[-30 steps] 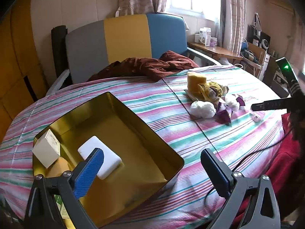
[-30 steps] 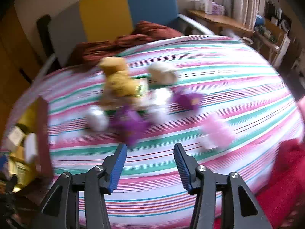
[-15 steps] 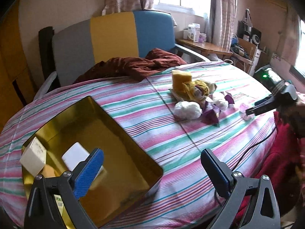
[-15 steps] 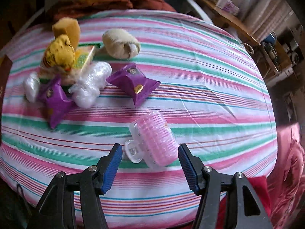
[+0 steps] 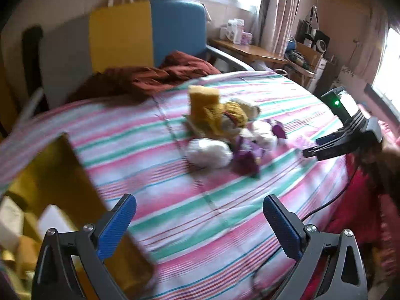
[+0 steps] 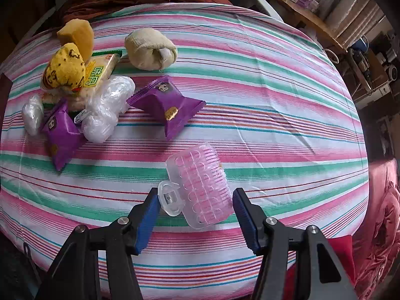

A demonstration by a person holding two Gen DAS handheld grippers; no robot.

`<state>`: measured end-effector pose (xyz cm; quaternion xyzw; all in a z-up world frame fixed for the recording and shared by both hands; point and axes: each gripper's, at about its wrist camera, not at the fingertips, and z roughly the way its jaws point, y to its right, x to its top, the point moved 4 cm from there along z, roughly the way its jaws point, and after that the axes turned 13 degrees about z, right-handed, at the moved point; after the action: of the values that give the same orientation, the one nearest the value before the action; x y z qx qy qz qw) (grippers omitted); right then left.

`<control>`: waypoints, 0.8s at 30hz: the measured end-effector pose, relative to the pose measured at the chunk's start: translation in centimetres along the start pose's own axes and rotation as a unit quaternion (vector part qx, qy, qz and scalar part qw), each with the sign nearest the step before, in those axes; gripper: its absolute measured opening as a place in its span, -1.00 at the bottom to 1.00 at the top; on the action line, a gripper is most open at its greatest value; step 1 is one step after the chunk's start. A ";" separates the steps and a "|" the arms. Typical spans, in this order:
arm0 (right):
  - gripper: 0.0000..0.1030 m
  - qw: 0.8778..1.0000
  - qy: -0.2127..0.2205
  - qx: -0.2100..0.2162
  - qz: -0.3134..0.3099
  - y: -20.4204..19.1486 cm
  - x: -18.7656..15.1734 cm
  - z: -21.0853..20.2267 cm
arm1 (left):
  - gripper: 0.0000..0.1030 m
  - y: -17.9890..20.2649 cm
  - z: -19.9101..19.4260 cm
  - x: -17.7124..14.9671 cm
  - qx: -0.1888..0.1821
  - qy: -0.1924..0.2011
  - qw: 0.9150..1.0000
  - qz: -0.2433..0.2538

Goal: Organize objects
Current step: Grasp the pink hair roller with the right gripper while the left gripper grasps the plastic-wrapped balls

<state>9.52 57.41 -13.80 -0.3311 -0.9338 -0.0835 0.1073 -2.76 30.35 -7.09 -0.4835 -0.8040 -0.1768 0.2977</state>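
Now I am bringing the right hand-held gripper (image 6: 193, 211) around the pink hair claw clip (image 6: 198, 187), which is lying on the striped tabletop (image 6: 275, 100) apart from the snack pile; the jaws are standing wide, gripping nothing. I am judging it best to close across the ribbed body, not the clear spring tab, so it won't pivot. Half a second ago the clip sat ahead of the fingertips. The left hand-held gripper (image 5: 197, 222), open and empty, is swinging away from the gold tin (image 5: 50, 175).
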 end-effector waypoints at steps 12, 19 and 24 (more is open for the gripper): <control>0.17 0.999 -0.003 0.032 0.033 0.9 0.3 -0.4 | 0.80 -0.4 8.0 3.1 -0.034 -0.063 0.994 -0.080; 0.19 0.998 -0.009 0.041 0.039 1.5 0.2 -0.6 | 0.85 -1.9 11.5 4.5 -0.006 -0.079 0.994 -0.076; 0.20 0.998 -0.015 0.042 0.040 1.5 -0.1 -0.5 | 0.23 -2.4 13.9 4.2 -0.028 -0.104 0.991 -0.077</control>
<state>10.61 58.36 -13.24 -0.3644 -0.9241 -0.0351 0.1099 -10.67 40.02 -14.93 -0.4437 -0.8603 -0.1702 0.1844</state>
